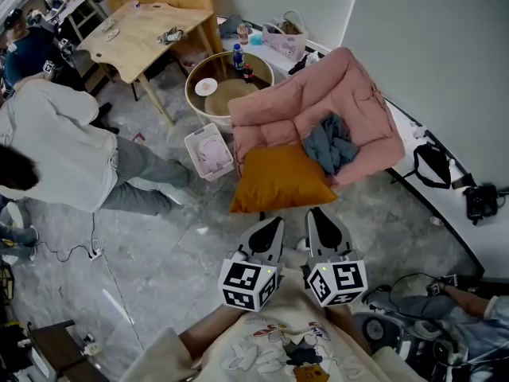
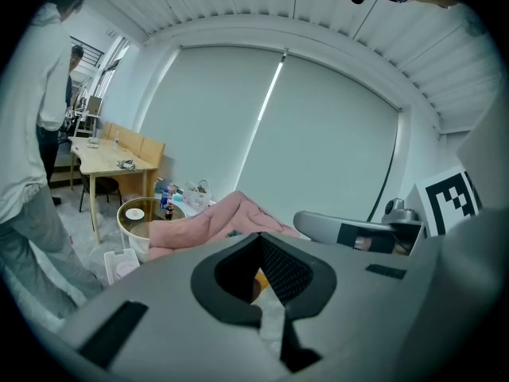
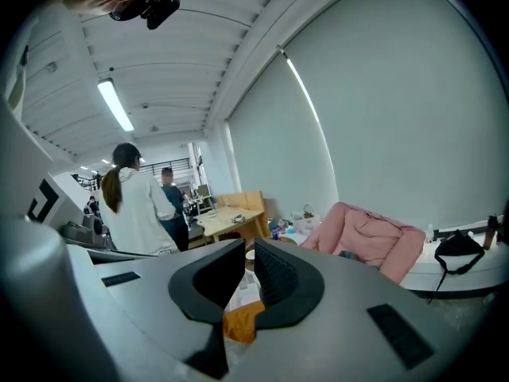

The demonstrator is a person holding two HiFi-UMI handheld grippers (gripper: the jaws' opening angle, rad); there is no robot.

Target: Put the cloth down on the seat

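Observation:
A blue-grey cloth [image 1: 330, 146] lies crumpled on the pink padded seat [image 1: 318, 94]. An orange cushion [image 1: 278, 177] leans against the seat's front edge on the floor. Both grippers hover low in the head view, short of the cushion and apart from the cloth. My left gripper [image 1: 274, 223] has its jaws together and nothing in them; in its own view the left gripper [image 2: 258, 241] points toward the pink seat [image 2: 215, 217]. My right gripper [image 1: 316, 213] is shut and empty; in its own view the right gripper [image 3: 246, 249] has the seat [image 3: 370, 233] to its right and the cushion [image 3: 242, 321] below.
A white basket [image 1: 208, 151] and a round glass-topped table [image 1: 227, 86] with bottles stand left of the seat. A person in white [image 1: 56, 146] bends over at far left, near a wooden table [image 1: 147, 30]. A black bag [image 1: 433, 165] rests on the ledge at right.

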